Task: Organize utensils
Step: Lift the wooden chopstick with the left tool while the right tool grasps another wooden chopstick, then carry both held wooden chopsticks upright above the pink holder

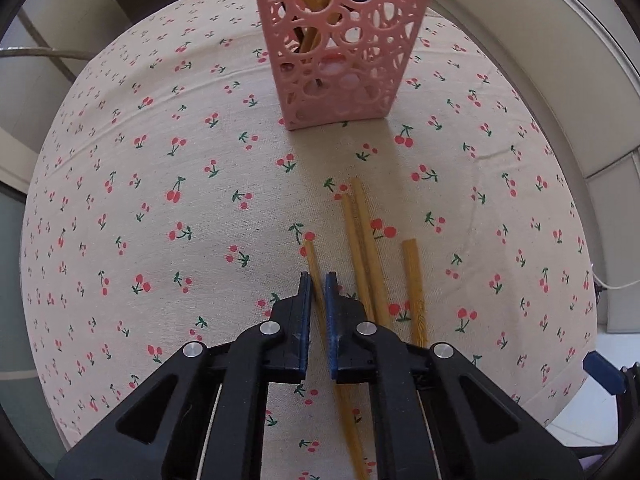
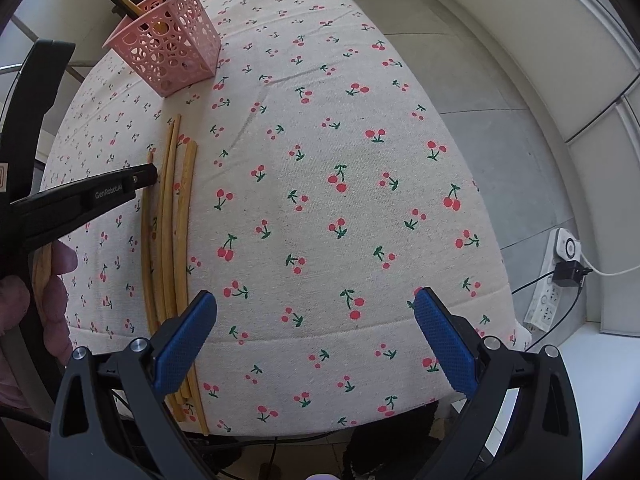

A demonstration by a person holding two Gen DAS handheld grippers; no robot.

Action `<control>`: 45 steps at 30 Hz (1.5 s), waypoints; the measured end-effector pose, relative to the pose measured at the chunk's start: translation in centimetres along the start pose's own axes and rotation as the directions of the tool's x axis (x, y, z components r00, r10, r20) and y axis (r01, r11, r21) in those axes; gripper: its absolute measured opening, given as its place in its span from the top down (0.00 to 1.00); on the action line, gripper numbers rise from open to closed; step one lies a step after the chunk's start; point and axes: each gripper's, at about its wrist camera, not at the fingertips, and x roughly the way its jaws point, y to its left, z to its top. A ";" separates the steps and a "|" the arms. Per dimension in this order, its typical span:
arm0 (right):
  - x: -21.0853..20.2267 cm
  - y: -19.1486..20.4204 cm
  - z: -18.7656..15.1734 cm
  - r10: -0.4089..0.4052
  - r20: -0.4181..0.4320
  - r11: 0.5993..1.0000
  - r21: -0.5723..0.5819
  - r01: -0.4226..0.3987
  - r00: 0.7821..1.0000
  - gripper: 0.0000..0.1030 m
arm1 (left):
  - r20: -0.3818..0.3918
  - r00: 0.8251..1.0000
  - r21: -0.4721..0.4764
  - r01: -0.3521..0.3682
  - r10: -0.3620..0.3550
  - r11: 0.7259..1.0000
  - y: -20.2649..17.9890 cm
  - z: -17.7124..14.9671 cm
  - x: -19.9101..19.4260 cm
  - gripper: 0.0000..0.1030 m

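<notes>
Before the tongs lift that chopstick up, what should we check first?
1. Left tongs closed around one chopstick only: ok, the other chopsticks lie apart to its right.
2. Grip firm enough to lift: cannot tell, though the blue pads sit tight on either side of the stick.
3. Pink basket upright and ready: ok, it stands on the tablecloth with chopsticks already inside.
4. Path to the basket free: ok, only bare cloth lies between.
5. Right tongs out of the way: ok, open and holding nothing, over the table's near edge.
</notes>
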 end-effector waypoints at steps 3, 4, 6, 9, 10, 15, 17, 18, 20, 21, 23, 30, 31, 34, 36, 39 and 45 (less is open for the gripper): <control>0.1 0.0 0.1 0.002 0.000 1.000 0.005 -0.002 1.000 0.07 | 0.000 1.000 0.002 0.012 -0.012 1.000 0.1 -0.6 -0.2 0.96; 0.1 0.0 0.2 0.005 0.000 1.000 0.009 -0.005 1.000 0.07 | -0.002 1.000 -0.003 0.006 -0.006 1.000 0.4 -0.7 -0.3 0.96; 0.1 0.2 0.5 0.014 0.003 1.000 0.018 -0.014 1.000 0.07 | -0.008 1.000 -0.021 0.003 -0.003 1.000 1.7 -1.4 -0.4 0.96; 0.3 0.9 1.1 0.012 0.016 1.000 0.023 -0.012 1.000 0.07 | -0.016 1.000 -0.047 -0.008 0.007 0.999 3.6 -1.6 -0.5 0.96; 0.4 1.3 1.5 0.004 0.026 1.000 0.022 -0.004 1.000 0.07 | -0.015 1.000 -0.057 -0.009 0.009 0.998 4.3 -1.8 -0.7 0.96; 1.6 2.4 4.1 -0.037 0.071 0.997 0.073 0.032 0.997 0.07 | -0.004 1.000 -0.101 -0.017 0.017 0.995 6.8 -2.4 -1.5 0.96; 2.3 2.6 5.1 -0.036 0.067 0.994 0.106 0.029 0.997 0.07 | 0.009 1.000 -0.106 -0.021 0.022 0.994 7.5 -2.6 -2.0 0.96; 2.5 2.8 5.6 -0.032 0.066 0.992 0.122 0.023 0.997 0.07 | 0.018 1.000 -0.106 -0.022 0.024 0.994 7.7 -2.7 -2.4 0.96; 2.9 3.2 6.4 -0.025 0.070 0.989 0.148 0.014 0.997 0.07 | 0.032 0.999 -0.108 -0.020 0.024 0.994 8.4 -2.7 -2.9 0.96; 3.1 3.5 6.7 -0.026 0.073 0.988 0.154 0.015 0.997 0.07 | 0.039 0.999 -0.111 -0.019 0.024 0.994 8.6 -3.0 -3.4 0.96; 3.7 4.2 7.1 -0.038 0.074 0.987 0.156 0.026 0.996 0.07 | 0.053 0.998 -0.114 -0.022 0.028 0.993 9.4 -3.1 -4.1 0.96; 5.1 6.2 7.7 -0.083 0.074 0.987 0.144 0.072 0.994 0.08 | 0.080 0.996 -0.128 -0.019 0.029 0.992 11.2 -3.3 -5.3 0.96; 5.2 6.6 7.7 -0.092 0.077 0.988 0.135 0.081 0.993 0.09 | 0.083 0.996 -0.129 -0.020 0.031 0.992 11.4 -3.3 -5.4 0.96; 5.4 7.7 7.7 -0.142 0.096 0.986 0.105 0.132 0.985 0.21 | 0.093 0.995 -0.129 -0.017 0.029 0.991 11.9 -3.1 -5.4 0.96; 5.2 8.2 7.7 -0.141 0.116 0.987 0.088 0.131 0.983 0.36 | 0.099 0.995 -0.132 -0.016 0.029 0.991 11.8 -3.2 -5.7 0.96; 4.7 8.8 7.8 -0.125 0.132 0.991 0.067 0.117 0.983 0.67 | 0.108 0.994 -0.138 -0.018 0.033 0.990 12.0 -3.3 -5.9 0.96; 4.4 9.2 8.0 -0.086 0.132 0.995 0.054 0.080 0.988 0.92 | 0.120 0.992 -0.147 -0.025 0.043 0.989 12.2 -3.3 -6.1 0.96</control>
